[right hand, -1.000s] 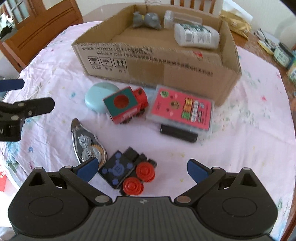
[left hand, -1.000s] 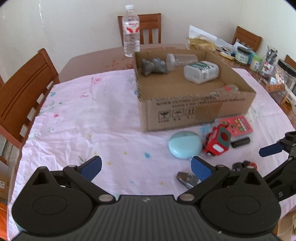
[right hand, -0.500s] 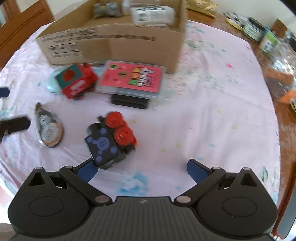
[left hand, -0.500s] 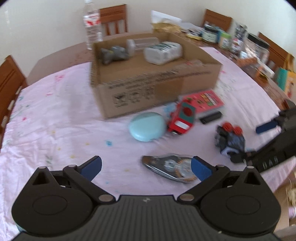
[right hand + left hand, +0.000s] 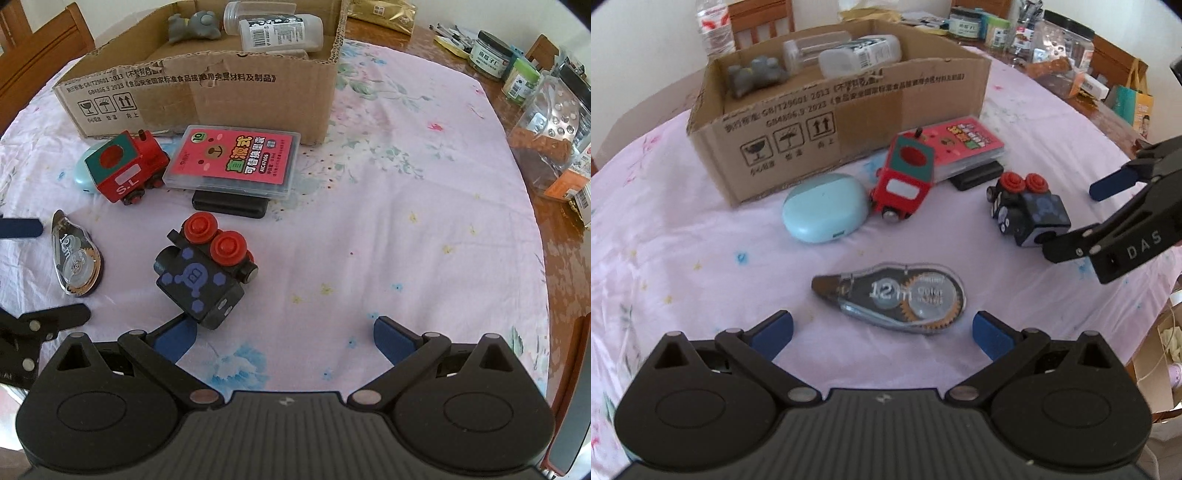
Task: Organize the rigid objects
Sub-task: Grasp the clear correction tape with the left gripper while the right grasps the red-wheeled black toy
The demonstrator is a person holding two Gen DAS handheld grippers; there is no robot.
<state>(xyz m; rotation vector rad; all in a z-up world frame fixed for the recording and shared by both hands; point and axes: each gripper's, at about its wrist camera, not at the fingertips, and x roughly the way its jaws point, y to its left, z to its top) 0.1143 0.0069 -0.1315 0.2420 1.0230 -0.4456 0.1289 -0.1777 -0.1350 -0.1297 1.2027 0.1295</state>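
A cardboard box (image 5: 849, 122) (image 5: 207, 99) stands on the pink cloth, holding a white bottle (image 5: 858, 55), a clear jar (image 5: 809, 46) and a grey figure (image 5: 755, 74). In front lie a pale blue case (image 5: 823, 206), a red toy train (image 5: 905, 181) (image 5: 125, 166), a pink card box (image 5: 236, 158) over a black bar (image 5: 229, 210), and a black toy train with red wheels (image 5: 1027, 210) (image 5: 203, 273). A correction tape (image 5: 897, 295) (image 5: 75, 258) lies just ahead of my open left gripper (image 5: 882, 332). My right gripper (image 5: 284, 336) is open, its left finger beside the black train.
Jars, tins and packets (image 5: 535, 85) crowd the table's right side. A water bottle (image 5: 714, 26) and wooden chairs (image 5: 33, 48) stand behind the box. The table edge (image 5: 561, 295) runs down the right.
Both grippers have moved closer and lower. The correction tape now lies right before my left fingers, and the black train sits at my right gripper's left finger. Nothing was grasped.
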